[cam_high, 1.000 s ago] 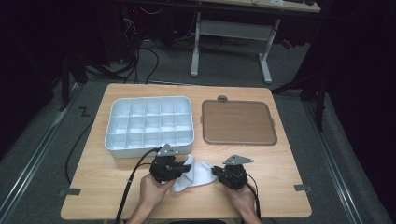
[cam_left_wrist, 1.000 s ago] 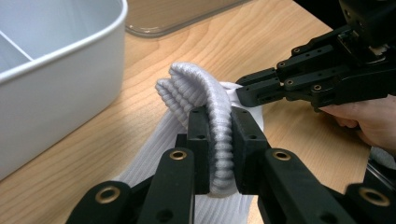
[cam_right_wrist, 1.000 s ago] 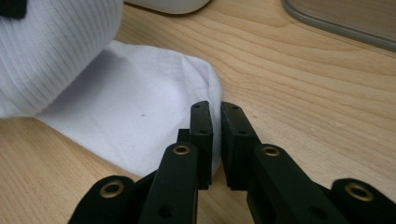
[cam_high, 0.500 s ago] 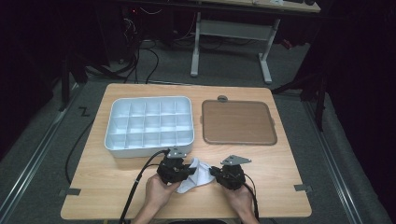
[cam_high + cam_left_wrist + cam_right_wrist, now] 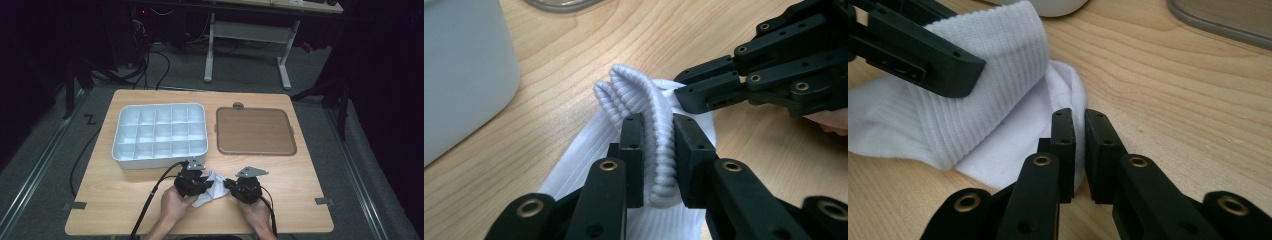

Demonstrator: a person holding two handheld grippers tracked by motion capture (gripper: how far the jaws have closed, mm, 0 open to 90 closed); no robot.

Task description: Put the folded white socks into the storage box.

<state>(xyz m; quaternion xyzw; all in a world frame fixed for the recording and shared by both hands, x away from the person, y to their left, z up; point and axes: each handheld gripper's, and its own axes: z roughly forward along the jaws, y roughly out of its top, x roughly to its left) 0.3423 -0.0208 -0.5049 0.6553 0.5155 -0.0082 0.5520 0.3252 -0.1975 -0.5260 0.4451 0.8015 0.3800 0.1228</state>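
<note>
White ribbed sock [image 5: 209, 186] lies bunched on the wooden table [image 5: 300, 185] near its front edge, between the two hand-held grippers and just in front of the white compartment tray [image 5: 161, 134]. The left gripper [image 5: 658, 150] has its two black jaws closed on the folded ribbed cuff of the sock, the thick ridged band squeezed upright between the pads and bulging out above them. In the high view this gripper [image 5: 192, 179] sits at the sock's left side, held by the person's left hand [image 5: 172, 205], with its cable trailing off toward the front of the table. The right gripper [image 5: 1079, 145] has its jaws drawn nearly together, with only a thin slit between them, pinching a thin edge of the sock's smoother fabric where it lies low against the tabletop. From above, the right gripper [image 5: 246, 186] sits at the sock's right side, held by the right hand [image 5: 260, 217], a grey three-cornered plate on top. Both grippers are close together, their tips pointing toward each other across the sock. A brown tray [image 5: 255, 131] with rounded corners lies flat on the table to the right of the compartment tray, well apart from the sock. The compartment tray's cells look empty from above.
</note>
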